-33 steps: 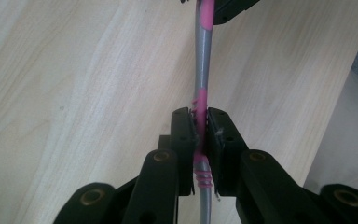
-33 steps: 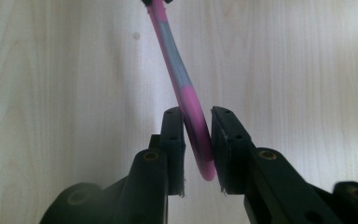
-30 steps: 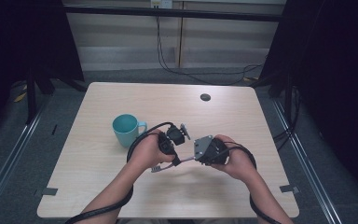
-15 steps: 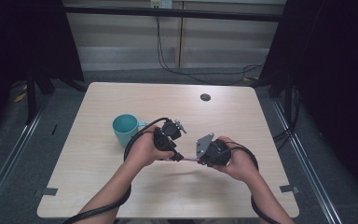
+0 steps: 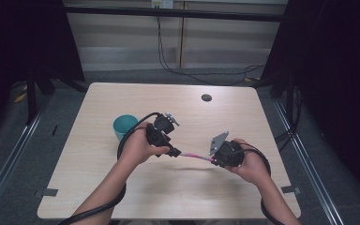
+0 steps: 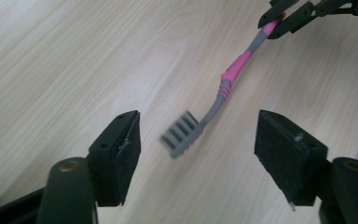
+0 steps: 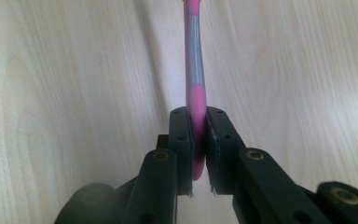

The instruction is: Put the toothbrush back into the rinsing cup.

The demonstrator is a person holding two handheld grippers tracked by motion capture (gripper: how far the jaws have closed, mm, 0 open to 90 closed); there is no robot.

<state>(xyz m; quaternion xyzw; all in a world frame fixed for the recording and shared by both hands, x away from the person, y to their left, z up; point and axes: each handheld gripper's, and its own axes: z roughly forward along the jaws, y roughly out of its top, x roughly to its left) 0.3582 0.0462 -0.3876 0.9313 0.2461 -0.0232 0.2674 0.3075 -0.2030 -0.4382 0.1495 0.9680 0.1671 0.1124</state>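
The right gripper (image 7: 198, 154) is clamping its jaws tight on the end of the pink and grey plastic toothbrush (image 6: 223, 86), holding it above the pale wooden worktop (image 5: 122, 197). The left gripper (image 6: 198, 161) is spreading its jaws wide, gripping nothing; the brush's grey bristled head is lying between them, touching neither. A teal mug (image 5: 123, 125) is standing just beside the left hand (image 5: 138, 149).

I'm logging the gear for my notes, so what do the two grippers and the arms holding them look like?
Both grippers are black. The left gripper has two blocky rectangular jaws on round-pivoted links. The right gripper has flat jaws fastened with small screws, and in the high view a grey three-cornered plate sits on top. A thick black cable loops from each. The forearms are bare, with no sleeves showing.
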